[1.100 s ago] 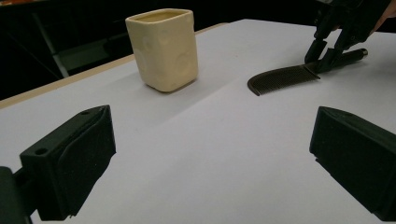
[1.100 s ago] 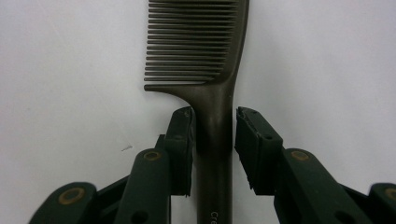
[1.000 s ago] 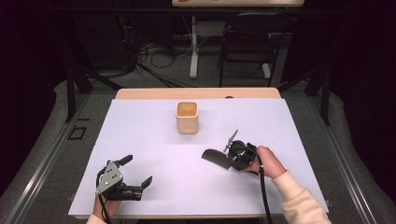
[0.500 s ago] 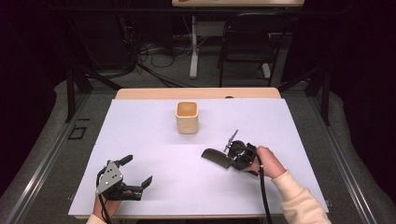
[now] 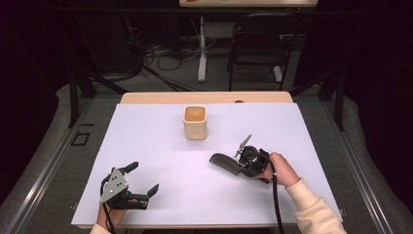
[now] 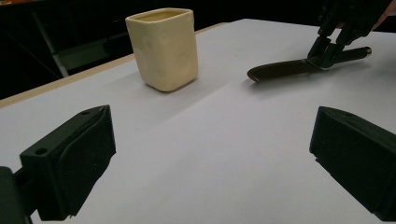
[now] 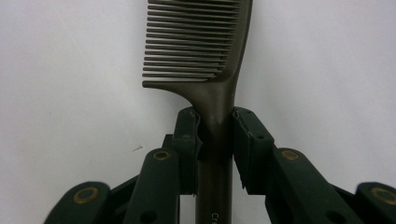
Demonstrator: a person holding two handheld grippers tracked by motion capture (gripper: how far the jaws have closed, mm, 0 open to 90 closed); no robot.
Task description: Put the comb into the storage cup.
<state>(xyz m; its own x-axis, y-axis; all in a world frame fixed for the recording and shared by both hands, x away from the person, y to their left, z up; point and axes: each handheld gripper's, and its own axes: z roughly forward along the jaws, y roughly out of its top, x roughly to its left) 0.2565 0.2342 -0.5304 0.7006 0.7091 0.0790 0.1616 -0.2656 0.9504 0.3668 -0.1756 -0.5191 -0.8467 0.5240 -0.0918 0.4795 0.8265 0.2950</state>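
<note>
A dark brown comb point(image 5: 224, 161) lies low over the white sheet, right of centre, teeth end pointing left. My right gripper point(image 5: 245, 162) is shut on its handle; in the right gripper view the comb point(image 7: 201, 42) runs straight up between the two pads point(image 7: 189, 135). The left gripper view shows the comb point(image 6: 280, 70) and the right gripper point(image 6: 327, 51) at the far right. A cream square cup point(image 5: 195, 123) stands upright at the middle back, also in the left gripper view point(image 6: 163, 46). My left gripper point(image 5: 143, 178) rests near the front left, open with nothing between its jaws point(image 6: 210, 163).
A white sheet point(image 5: 160, 146) covers most of the wooden table point(image 5: 146, 98). Behind the table stand a black chair point(image 5: 255, 44) and a white stand leg point(image 5: 201, 48), with cables on the floor. Dark frame rails run along both sides.
</note>
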